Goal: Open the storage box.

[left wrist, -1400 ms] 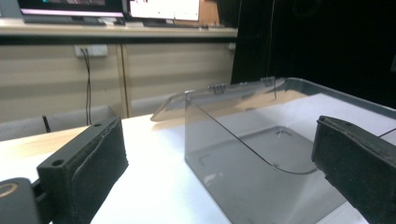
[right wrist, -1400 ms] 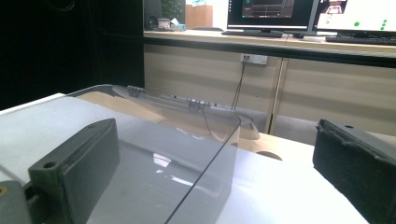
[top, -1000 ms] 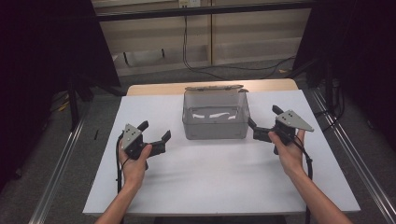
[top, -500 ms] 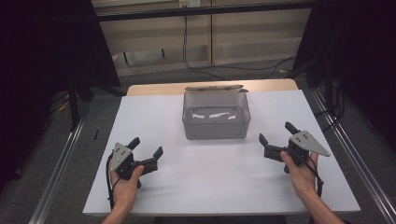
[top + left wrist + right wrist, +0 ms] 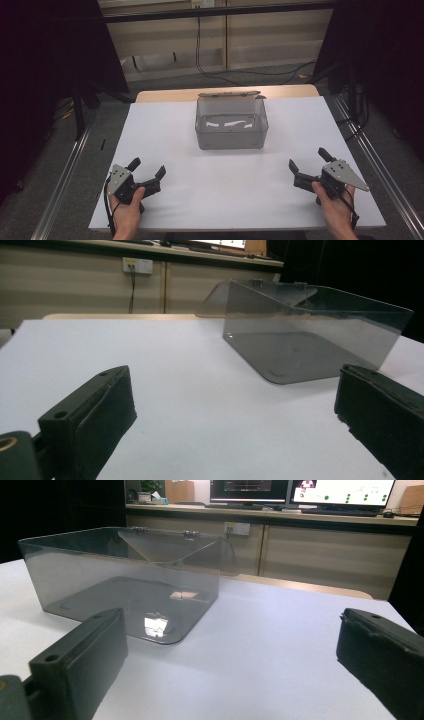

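the left gripper [image 5: 147,170] sits at the lower left of the high view, held in the person's left hand [image 5: 126,210], its jaws spread wide with nothing between them. the right gripper [image 5: 309,161] is at the lower right, held in the right hand [image 5: 336,210], jaws likewise wide apart and empty. both rest low over the white bench [image 5: 225,200] near its front edge, well apart from each other. a clear plastic box [image 5: 231,123] stands in the upper middle of the frame, toward the far side of the bench, its hinged lid open and leaning back.

in the left gripper view, the two black jaws rise at the lower left and lower right corners, far apart, with bare bench between them. the clear plastic box [image 5: 310,335] is in the upper right, well beyond the jaws.

in the right gripper view, the jaws again stand wide at the bottom corners, holding nothing. the clear plastic box [image 5: 125,580] occupies the upper left, with monitors [image 5: 300,490] along the top edge behind a counter.
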### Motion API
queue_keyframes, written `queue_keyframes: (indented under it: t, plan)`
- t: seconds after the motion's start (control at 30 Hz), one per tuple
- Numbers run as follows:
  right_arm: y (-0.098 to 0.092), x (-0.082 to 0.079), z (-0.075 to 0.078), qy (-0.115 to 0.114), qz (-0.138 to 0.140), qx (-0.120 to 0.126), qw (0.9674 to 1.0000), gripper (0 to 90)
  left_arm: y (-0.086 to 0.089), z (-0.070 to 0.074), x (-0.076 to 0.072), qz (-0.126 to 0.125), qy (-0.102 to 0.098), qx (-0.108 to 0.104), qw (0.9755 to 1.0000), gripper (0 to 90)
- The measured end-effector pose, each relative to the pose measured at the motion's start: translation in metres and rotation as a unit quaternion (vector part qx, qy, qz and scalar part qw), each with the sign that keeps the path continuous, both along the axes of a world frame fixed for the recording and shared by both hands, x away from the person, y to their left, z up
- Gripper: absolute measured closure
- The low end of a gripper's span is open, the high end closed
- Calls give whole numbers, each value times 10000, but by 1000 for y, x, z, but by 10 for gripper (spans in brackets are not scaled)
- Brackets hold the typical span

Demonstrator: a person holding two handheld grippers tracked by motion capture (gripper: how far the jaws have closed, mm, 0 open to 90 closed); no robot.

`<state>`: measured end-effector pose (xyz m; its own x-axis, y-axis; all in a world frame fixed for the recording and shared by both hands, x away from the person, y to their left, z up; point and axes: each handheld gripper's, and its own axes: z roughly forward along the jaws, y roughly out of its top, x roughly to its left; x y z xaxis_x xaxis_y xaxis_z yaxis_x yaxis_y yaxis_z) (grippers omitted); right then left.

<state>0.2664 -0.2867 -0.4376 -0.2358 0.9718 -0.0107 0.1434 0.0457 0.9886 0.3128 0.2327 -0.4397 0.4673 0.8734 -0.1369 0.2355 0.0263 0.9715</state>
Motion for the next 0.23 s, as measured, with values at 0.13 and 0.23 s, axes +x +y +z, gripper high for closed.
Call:
queue_keyframes:
  t: [0.13,0.23]
  plan:
    - [2,5,-4,89,-11,33,10000,0,-1,0,0,-29,51,-40,10000,26]
    - [3,7,-4,50,11,74,10000,0,-1,0,1,-59,69,-11,10000,25]
